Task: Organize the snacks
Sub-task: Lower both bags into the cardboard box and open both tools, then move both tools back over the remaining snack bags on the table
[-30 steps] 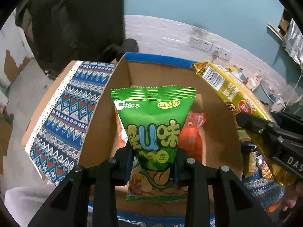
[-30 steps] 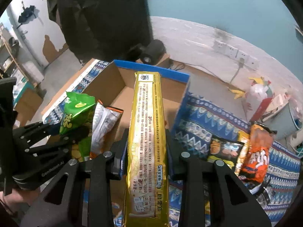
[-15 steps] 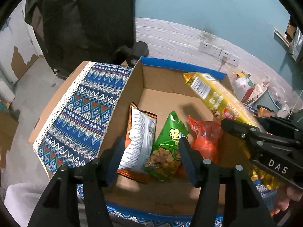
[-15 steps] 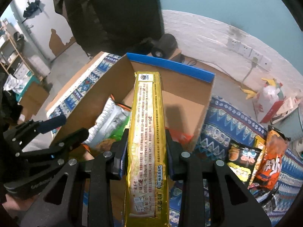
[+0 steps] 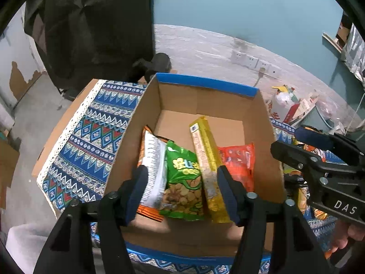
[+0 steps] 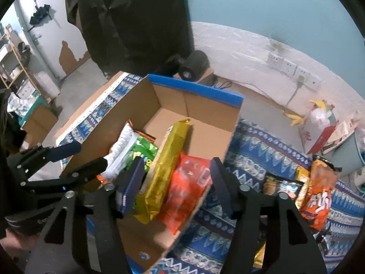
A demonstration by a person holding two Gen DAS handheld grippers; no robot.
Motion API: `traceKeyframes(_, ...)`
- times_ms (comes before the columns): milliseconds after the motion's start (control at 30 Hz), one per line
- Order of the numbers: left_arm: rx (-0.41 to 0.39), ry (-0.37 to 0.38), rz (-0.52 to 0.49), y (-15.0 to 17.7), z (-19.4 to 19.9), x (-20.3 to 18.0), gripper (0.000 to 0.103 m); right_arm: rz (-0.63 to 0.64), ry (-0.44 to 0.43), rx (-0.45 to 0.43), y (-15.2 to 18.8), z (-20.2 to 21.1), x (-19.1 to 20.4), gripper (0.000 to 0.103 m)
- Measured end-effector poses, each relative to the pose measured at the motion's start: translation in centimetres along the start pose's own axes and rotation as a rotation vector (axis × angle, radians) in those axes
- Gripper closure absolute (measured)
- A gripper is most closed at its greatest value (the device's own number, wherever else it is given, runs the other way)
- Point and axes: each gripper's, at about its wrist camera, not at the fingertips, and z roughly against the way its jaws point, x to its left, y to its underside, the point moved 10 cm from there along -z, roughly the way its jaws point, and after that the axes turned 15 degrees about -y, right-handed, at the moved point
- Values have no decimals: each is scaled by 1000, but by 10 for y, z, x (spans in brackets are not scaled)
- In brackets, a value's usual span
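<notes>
Releasing: we have just been opening both grippers, nothing between the fingers.
Left gripper (image 5: 181,189): spread, green bag (image 5: 183,182) dropped in box (image 5: 205,83).
Right gripper (image 6: 175,178): spread, yellow pack (image 6: 166,166) beside the green bag.
Remaining: packets (image 6: 319,194) right of box.

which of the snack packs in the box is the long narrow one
The yellow-gold pack, lying between the green bag and the red-orange bag. It is a long slim sleeve; the others are short, wide pillow bags.
</notes>
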Motion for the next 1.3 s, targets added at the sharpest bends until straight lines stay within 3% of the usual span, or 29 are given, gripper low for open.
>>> traceKeyframes(333, -28, 77, -44, -2, 20, -38, 24, 29, 69, -37, 13, 38, -28, 30)
traceKeyframes(667, -4, 151, -94, 1, 31, -91, 23, 15, 153, -26, 50, 79, -82, 29)
traceKeyframes(867, -9, 159, -166, 8, 40, -125, 23, -30, 175, -34, 70, 105, -114, 28)
traceKeyframes(1300, 55, 214, -263, 24, 46, -193, 23, -121, 213, 0, 127, 143, -181, 27)
